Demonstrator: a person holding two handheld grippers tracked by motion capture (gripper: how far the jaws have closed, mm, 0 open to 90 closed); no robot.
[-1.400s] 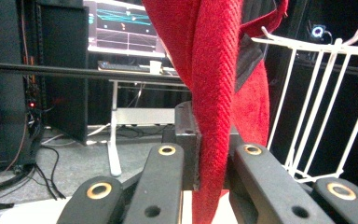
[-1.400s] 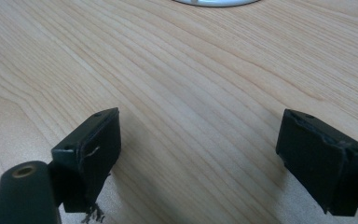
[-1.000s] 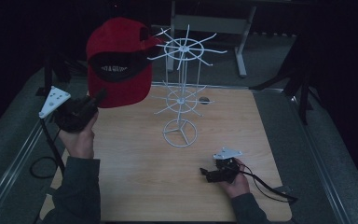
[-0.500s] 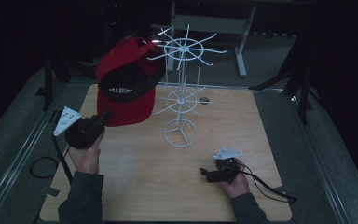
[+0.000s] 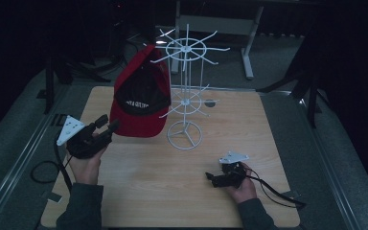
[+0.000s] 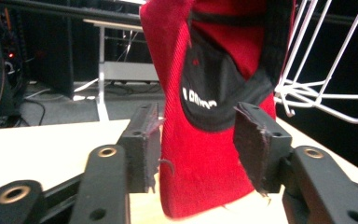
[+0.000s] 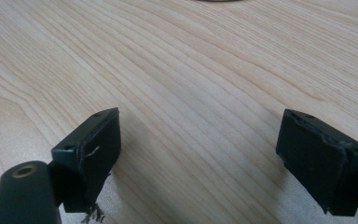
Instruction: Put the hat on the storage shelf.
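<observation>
Nearest the front edge of the table [image 5: 163, 196], toward its front right corner, the right gripper [image 5: 210, 178] is rested on the wood in the person's hand. Its jaws are spread wide and nothing is held between them; in the right gripper view bare wood grain [image 7: 191, 70] is seen beyond them.

Farther in, near the left edge, the left gripper [image 5: 109, 122] is held just above the table and pointed toward the middle. Its jaws stand apart, and the brim of the red cap [image 5: 141, 103] is seen between them in the left gripper view, loosely flanked rather than pinched; whether one pad touches the cloth cannot be told.

The cap [image 6: 223, 60] is hung by its crown end from an upper arm of the white wire rack [image 5: 186, 103], with its black lining turned toward the person and its brim reaching down close to the table. The rack is stood on its ring base near the table's centre.

The step in hand is judged to be the handling of the cap at the rack, either its release or its taking. If it is to be taken, the jaws must be closed on the brim and the cap lifted clear of the hook. If it is being left, the gripper must be drawn straight back so the brim is not snagged.
</observation>
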